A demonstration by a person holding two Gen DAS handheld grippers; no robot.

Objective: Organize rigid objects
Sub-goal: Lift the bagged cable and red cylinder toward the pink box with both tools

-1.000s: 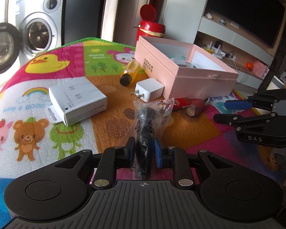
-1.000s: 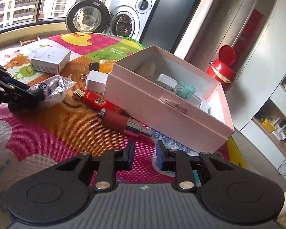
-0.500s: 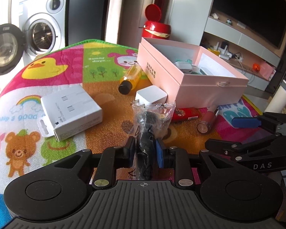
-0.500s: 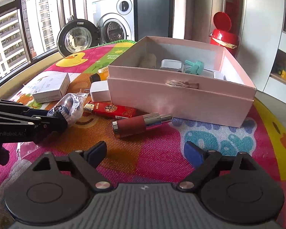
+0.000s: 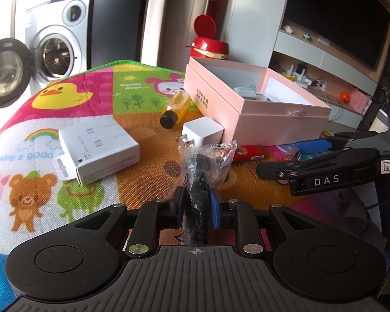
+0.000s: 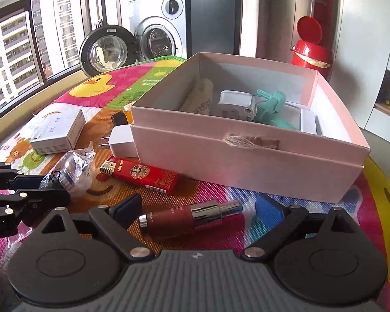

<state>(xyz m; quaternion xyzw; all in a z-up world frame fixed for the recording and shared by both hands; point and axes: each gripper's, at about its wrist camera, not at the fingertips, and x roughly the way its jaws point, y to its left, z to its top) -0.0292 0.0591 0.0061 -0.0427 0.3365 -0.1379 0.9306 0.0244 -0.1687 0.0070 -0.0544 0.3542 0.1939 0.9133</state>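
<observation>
On a cartoon-printed play mat (image 5: 96, 96), the left gripper (image 5: 197, 208) is clamped on a black object sealed in a clear plastic bag (image 5: 199, 182), the bag's crimped top standing up ahead of the blue pads (image 5: 214, 209). To its right, the right gripper (image 6: 197, 208) has just been spreading its jaws and now stands wide apart over a dark red spray bottle with a silver cap (image 6: 189, 215); the bottle lies on its side between the two fingers, cap toward the right finger, with no pad pressing on it. Just beyond the bottle lies a red lighter (image 6: 140, 174), and behind that an open pink box (image 6: 247, 161) holding a white device (image 6: 236, 104), a teal plastic piece (image 6: 270, 106) and a pale roll (image 6: 197, 96). A white plug adapter (image 5: 202, 132) rests against the box's near corner, an orange-filled bottle with a black cap (image 5: 175, 109) lies beside it, and a white cable carton (image 5: 98, 145) sits farther left on the mat.
</observation>
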